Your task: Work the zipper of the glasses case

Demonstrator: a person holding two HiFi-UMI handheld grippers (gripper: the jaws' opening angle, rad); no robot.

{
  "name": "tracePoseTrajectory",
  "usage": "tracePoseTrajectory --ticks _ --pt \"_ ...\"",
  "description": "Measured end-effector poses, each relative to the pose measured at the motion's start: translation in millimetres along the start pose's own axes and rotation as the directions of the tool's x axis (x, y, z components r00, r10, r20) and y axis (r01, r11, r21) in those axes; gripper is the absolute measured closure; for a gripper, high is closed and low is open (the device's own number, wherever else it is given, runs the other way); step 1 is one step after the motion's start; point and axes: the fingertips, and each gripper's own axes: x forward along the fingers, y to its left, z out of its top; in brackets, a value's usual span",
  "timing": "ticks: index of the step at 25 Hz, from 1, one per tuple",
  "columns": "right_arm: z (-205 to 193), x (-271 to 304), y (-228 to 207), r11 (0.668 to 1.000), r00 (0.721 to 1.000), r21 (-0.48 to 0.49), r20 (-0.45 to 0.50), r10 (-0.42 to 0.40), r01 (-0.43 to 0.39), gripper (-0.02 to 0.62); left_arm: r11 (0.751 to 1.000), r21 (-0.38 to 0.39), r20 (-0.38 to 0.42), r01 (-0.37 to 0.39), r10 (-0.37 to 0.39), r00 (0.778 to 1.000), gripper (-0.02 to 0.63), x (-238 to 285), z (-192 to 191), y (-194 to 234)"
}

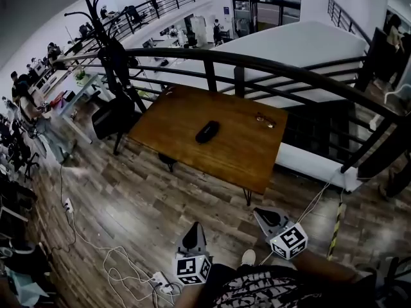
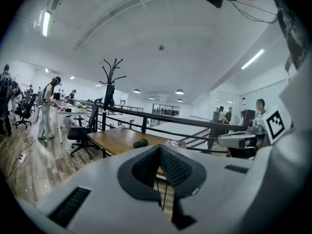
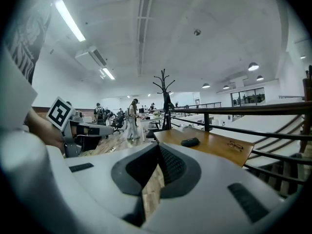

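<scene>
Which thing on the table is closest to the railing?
The glasses, at the table's edge beside the railing; the black case lies mid-table.

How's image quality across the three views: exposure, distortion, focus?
Head view: dim, dark corners, railing bowed by the lens, glasses case small yet distinct. Left gripper view: black circular border, strong fisheye, near foreground soft. Right gripper view: same fisheye, ceiling strip light blown out.
</scene>
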Motion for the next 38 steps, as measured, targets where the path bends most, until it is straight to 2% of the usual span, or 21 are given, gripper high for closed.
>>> tracePoseTrajectory --ticks 4,10,15,21,38 --pt "5 12 -8 1.000 1.000 -0.003 0.010 0.015 -0.015 0.597 0.999 0.017 0.003 -0.029 0.029 1.000 0.601 10 9 9" --pt "14 20 -17 1.000 1.000 0.000 0.024 0.018 -0.018 0.597 0.999 0.045 0.026 -0.027 0.026 0.999 0.601 18 22 7" --pt "10 39 -16 0.999 0.999 -0.012 0.015 0.030 -0.030 0.597 0.999 0.034 0.011 -0.022 0.021 1.000 0.601 27 13 21" --pt "16 74 -23 1.000 1.000 -0.003 -0.003 0.004 -0.004 0.597 1.000 0.022 0.017 0.002 -0.003 1.000 0.601 57 22 51" --pt "61 228 -17 0.998 0.998 -0.006 -0.029 -0.064 0.063 0.597 0.993 0.020 -0.010 0.113 -0.113 0.994 0.601 154 67 183"
